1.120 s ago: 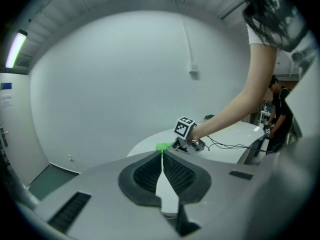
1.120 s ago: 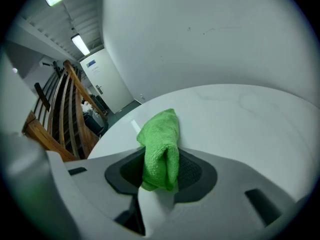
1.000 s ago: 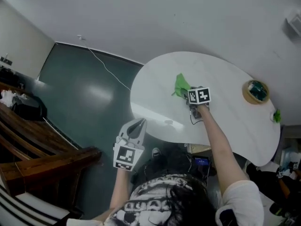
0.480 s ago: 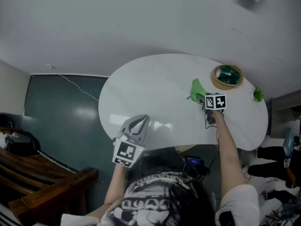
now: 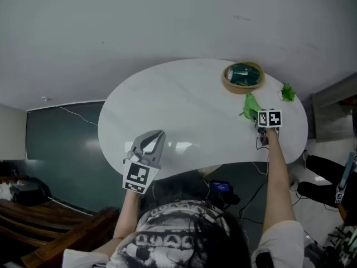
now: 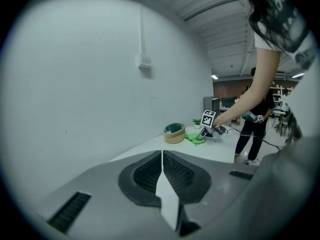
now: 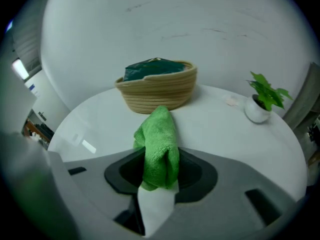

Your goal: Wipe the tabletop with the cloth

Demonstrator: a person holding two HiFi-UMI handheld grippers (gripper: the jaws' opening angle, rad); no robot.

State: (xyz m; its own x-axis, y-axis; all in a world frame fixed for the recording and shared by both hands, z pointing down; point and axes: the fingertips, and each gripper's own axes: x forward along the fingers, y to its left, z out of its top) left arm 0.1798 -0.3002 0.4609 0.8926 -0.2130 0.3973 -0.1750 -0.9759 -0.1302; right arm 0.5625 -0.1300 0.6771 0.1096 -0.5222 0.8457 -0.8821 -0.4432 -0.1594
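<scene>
A green cloth is pinched in my right gripper, which is shut on it; the cloth trails forward onto the white oval tabletop. In the head view the right gripper presses the cloth onto the table's right end, just below a woven basket. My left gripper hovers over the table's near edge, jaws closed together with nothing between them. In the left gripper view, the left gripper looks across the table toward the far cloth.
The woven basket holding dark green fabric stands right ahead of the cloth. A small potted plant sits at the table's right end. Cables hang off the near table edge below the right arm. Dark floor lies to the left.
The right gripper has dragged the cloth along the table to the right, ending next to the basket. The left gripper stayed over the near edge.
</scene>
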